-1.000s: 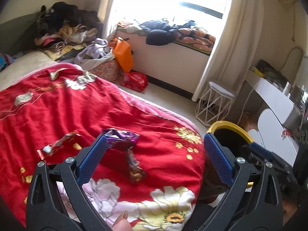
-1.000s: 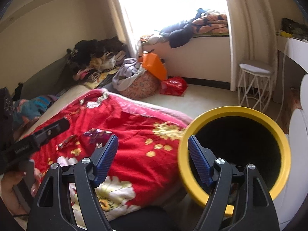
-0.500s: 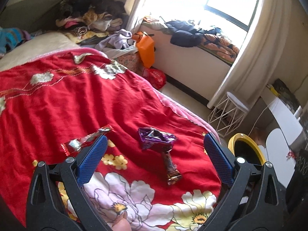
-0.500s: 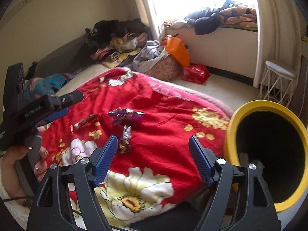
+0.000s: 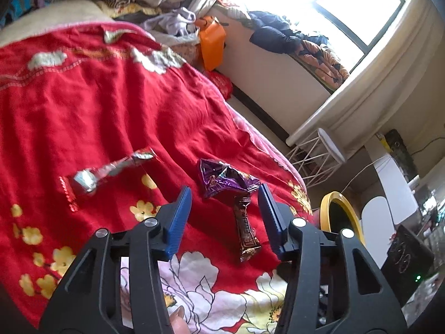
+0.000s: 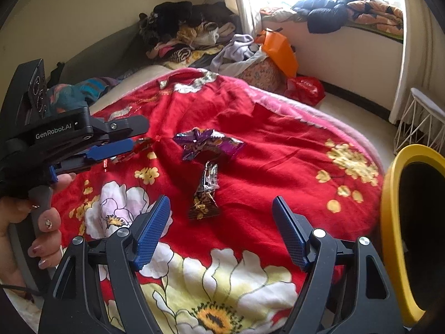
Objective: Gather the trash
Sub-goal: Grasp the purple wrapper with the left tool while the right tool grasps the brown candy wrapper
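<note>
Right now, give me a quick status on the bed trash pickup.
Left claw closing, empty; right claw open, empty. Brown wrapper, purple wrapper, silver wrapper on red blanket. Yellow bin beside bed. Nothing blocking.

Glossy crinkled foil wrappers (image 5: 225, 179) lie on soft matt cloth quilt (image 5: 97, 105).

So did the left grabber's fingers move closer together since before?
Yes. The left gripper fingers are closing, nothing gripped; they once framed the whole red quilt edge, now just the brown wrapper.
</note>
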{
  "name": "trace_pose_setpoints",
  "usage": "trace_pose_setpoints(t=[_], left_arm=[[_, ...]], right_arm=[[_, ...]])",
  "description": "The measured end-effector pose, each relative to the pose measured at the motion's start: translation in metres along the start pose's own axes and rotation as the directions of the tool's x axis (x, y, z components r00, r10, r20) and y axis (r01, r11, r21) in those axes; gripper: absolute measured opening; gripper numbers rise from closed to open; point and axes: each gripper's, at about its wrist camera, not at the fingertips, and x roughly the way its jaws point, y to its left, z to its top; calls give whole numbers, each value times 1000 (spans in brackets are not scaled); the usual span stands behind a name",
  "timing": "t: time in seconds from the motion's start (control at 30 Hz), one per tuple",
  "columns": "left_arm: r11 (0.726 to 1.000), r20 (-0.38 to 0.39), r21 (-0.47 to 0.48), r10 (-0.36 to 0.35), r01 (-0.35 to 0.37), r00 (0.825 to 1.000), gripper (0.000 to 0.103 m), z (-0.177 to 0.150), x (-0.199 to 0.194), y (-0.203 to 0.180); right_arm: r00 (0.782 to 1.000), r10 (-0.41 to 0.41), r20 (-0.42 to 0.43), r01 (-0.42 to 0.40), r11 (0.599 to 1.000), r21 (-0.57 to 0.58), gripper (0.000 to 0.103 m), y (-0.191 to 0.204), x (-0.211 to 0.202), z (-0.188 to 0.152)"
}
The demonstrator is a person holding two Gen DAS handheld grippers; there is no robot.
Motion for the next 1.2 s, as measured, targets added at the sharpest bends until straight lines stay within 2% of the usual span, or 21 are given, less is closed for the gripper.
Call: trace_pose_setpoints(t=[0.2,0.37,0.5,0.57,0.67,0.7,0.77,0.87,0.9,0.93,1.2], left_arm=[[998,-29,-56,-28,26,999,36,1,16,7],[989,-43,-123,-85,79,995,36,0,26,11],[981,-46,-167,-106,96,993,26,3,35,14],[978,-44,-182,-114,105,992,25,4,38,14],[972,-44,-200,-132,121,990,20,4,42,15],[971,-43,-205,-137,125,990,16,4,43,15],[966,-35,-216,-151,140,988,10,3,43,16],[961,-30,-226,-170,159,985,8,3,42,17],[960,-26,-225,-177,167,984,7,2,41,16],[960,-22,-222,-179,170,984,7,2,40,16],[967,2,-175,-187,184,982,2,2,28,4]], right_arm=[[999,17,-29,-16,1000,6,66,1,14,3],[997,39,-61,-38,999,21,59,1,27,3],[995,53,-89,-51,998,26,49,4,37,4],[993,57,-102,-54,998,28,47,6,43,4],[991,61,-119,-58,998,28,34,8,48,3],[990,63,-125,-60,998,28,27,8,50,3],[989,71,-129,-68,997,26,26,9,50,1],[991,72,-109,-71,997,17,25,11,45,1],[992,72,-99,-71,997,16,20,11,42,0],[993,72,-94,-70,997,15,9,12,40,0],[996,79,-36,-78,997,19,9,8,20,-3]])
